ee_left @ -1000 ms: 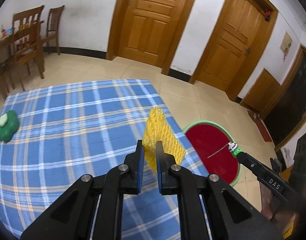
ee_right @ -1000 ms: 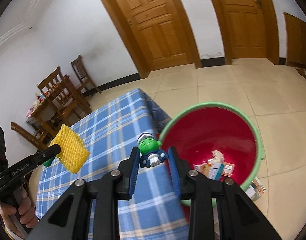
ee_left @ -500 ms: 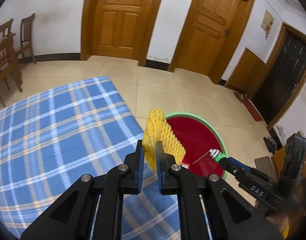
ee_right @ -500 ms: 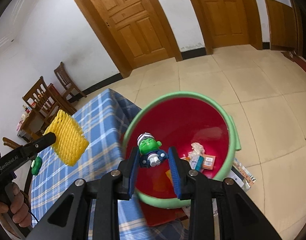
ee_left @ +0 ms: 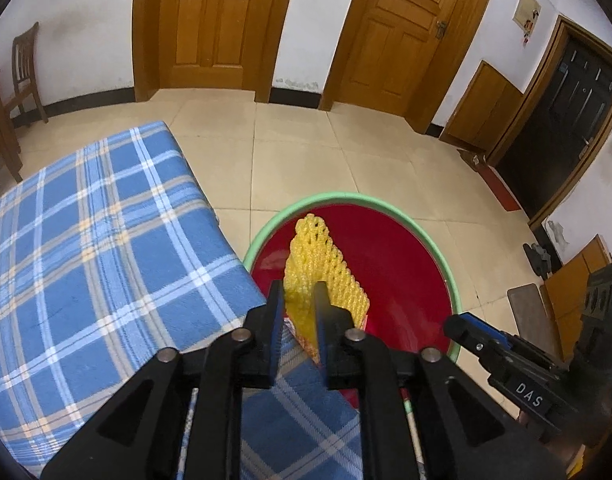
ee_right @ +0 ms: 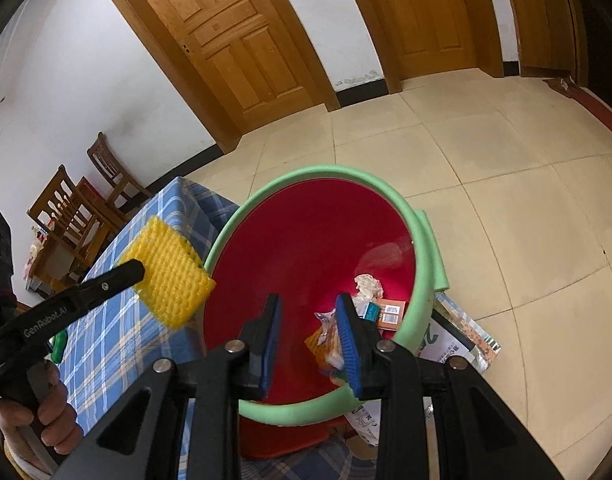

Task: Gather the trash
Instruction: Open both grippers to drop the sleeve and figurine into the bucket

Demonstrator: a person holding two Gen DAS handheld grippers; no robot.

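Observation:
My left gripper [ee_left: 298, 300] is shut on a yellow foam net [ee_left: 317, 264] and holds it at the near rim of the red bin with a green rim [ee_left: 441, 258]. The net also shows in the right wrist view [ee_right: 168, 270], beside the bin's left rim [ee_right: 222, 240]. My right gripper [ee_right: 307, 320] is open and empty above the bin. Several pieces of trash [ee_right: 369, 304] lie at the bin's bottom. The green toy figure is out of sight.
A table with a blue plaid cloth [ee_left: 86, 248] stands left of the bin. A small green object [ee_right: 59, 344] lies on it. Printed bags [ee_right: 461, 344] lie on the tiled floor beside the bin. Wooden chairs [ee_right: 86, 200] and doors [ee_left: 208, 20] stand behind.
My right gripper has opened and the green toy figure has left it. Both grippers moved right, over the bin, the left one still holding the yellow net.

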